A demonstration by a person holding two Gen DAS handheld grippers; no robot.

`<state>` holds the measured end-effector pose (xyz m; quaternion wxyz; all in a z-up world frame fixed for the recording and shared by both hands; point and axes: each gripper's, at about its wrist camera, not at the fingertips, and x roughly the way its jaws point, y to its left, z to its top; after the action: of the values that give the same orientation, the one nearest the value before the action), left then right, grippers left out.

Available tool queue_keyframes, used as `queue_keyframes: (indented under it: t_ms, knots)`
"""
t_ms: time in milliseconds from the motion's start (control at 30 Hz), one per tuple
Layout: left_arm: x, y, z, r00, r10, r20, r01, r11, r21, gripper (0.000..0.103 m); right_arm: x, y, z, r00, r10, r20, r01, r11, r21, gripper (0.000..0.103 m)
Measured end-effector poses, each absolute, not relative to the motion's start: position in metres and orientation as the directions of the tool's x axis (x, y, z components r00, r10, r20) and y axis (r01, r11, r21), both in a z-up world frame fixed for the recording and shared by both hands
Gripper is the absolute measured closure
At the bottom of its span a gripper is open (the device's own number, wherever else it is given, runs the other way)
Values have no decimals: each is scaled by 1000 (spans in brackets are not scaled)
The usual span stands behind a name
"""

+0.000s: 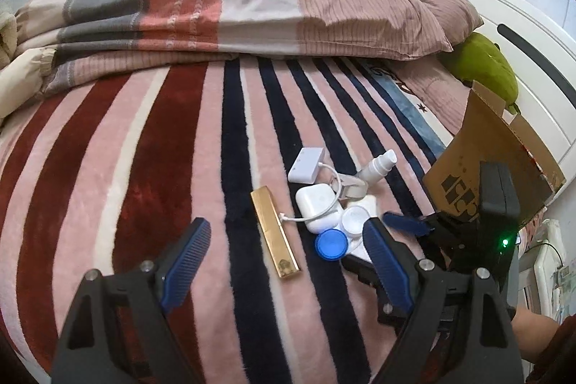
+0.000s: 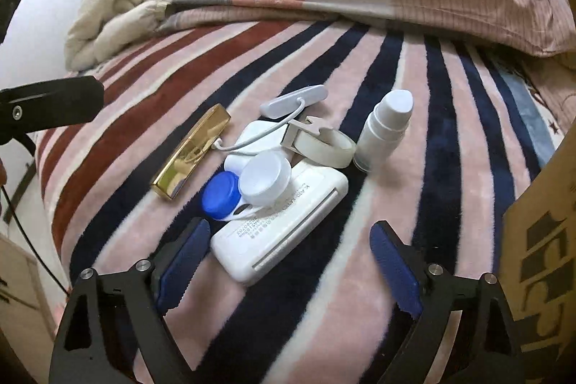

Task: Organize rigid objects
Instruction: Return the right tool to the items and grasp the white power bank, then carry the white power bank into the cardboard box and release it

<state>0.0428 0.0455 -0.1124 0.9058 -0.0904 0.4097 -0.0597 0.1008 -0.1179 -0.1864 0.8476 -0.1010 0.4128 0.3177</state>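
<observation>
A cluster of small rigid objects lies on the striped blanket: a gold bar-shaped case [image 1: 275, 233] [image 2: 192, 152], a blue-and-white contact lens case [image 2: 248, 186] [image 1: 333, 243], a flat white box [image 2: 284, 225], a white adapter with cable [image 1: 306, 164] [image 2: 293, 101], a white charger block [image 1: 318, 204], a white band [image 2: 318, 141] and a small white spray bottle [image 2: 387, 128] [image 1: 378, 164]. My left gripper [image 1: 288, 261] is open and empty, just short of the gold case. My right gripper [image 2: 289, 265] is open, its jaws either side of the flat white box's near end.
An open cardboard box [image 1: 496, 164] [image 2: 540, 251] stands at the right of the objects. A folded striped duvet [image 1: 216, 6] and pillow lie behind. A green plush [image 1: 482, 67] sits by the white headboard. The bed edge drops off at the left in the right wrist view.
</observation>
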Motion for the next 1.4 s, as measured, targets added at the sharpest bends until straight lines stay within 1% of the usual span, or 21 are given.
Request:
queue_keyframes:
  t_ms: [33, 67, 133, 200, 300, 400, 567, 667, 733, 767, 800, 867, 1000, 1100, 1133, 1167, 1200, 1233, 1267, 1333, 1400]
  knots:
    - [43, 45, -112, 658, -183, -730, 37, 977, -212, 19, 99, -118, -185, 452, 468, -759, -631, 770, 99, 36]
    - [44, 44, -111, 659, -184, -729, 38, 977, -212, 19, 98, -119, -184, 444, 482, -755, -640, 760, 109, 48]
    - [43, 44, -111, 661, -185, -727, 41, 976, -212, 19, 95, -120, -183, 444, 484, -754, -646, 756, 105, 54]
    - [43, 45, -110, 666, -183, -723, 38, 976, -212, 19, 94, -124, -182, 437, 493, -752, -651, 750, 113, 63]
    - [41, 47, -109, 672, -177, -719, 30, 977, -212, 19, 94, -133, -180, 422, 504, -754, -656, 743, 131, 70]
    - [38, 50, -107, 681, -171, -712, 24, 977, -213, 19, 93, -142, -177, 426, 495, -758, -654, 747, 119, 73]
    - [33, 56, -104, 692, -169, -702, 15, 975, -221, 19, 95, -141, -177, 416, 489, -767, -647, 752, 128, 71]
    - [30, 59, -102, 698, -164, -697, 11, 976, -218, 19, 98, -136, -180, 430, 458, -778, -628, 771, 107, 57]
    - [27, 61, -101, 703, -167, -692, 11, 975, -224, 19, 100, -128, -182, 457, 429, -779, -623, 779, 63, 56]
    - [27, 61, -100, 704, -168, -690, 12, 974, -225, 19, 101, -123, -183, 470, 414, -779, -626, 779, 37, 56]
    - [26, 61, -99, 706, -167, -688, 13, 975, -224, 19, 102, -119, -185, 473, 406, -782, -634, 773, 18, 69]
    - [25, 61, -98, 710, -168, -683, 19, 975, -221, 19, 101, -119, -185, 475, 386, -791, -628, 778, 4, 71]
    - [25, 57, -100, 708, -182, -683, 36, 974, -222, 19, 82, -133, -177, 425, 362, -829, -631, 775, 15, 72]
    - [27, 53, -101, 703, -199, -683, 44, 971, -237, 19, 74, -137, -176, 425, 323, -846, -623, 782, -14, 71]
    - [27, 52, -101, 699, -206, -685, 48, 969, -242, 19, 76, -135, -176, 438, 318, -841, -620, 784, -26, 70]
    - [27, 50, -101, 697, -210, -686, 52, 969, -243, 19, 78, -132, -177, 446, 309, -840, -619, 785, -39, 66]
    - [26, 48, -100, 695, -214, -687, 60, 969, -241, 19, 80, -129, -179, 453, 302, -839, -617, 785, -51, 66]
    - [26, 47, -100, 693, -218, -687, 66, 968, -241, 19, 82, -125, -183, 456, 292, -841, -619, 783, -64, 66]
    - [25, 47, -100, 691, -224, -688, 71, 967, -244, 19, 83, -123, -184, 461, 285, -840, -622, 779, -78, 72]
    - [26, 45, -100, 685, -252, -684, 93, 961, -260, 19, 79, -123, -179, 478, 289, -829, -626, 774, -92, 72]
    - [28, 43, -98, 679, -288, -676, 118, 951, -286, 19, 71, -123, -164, 483, 346, -804, -649, 758, -64, 72]
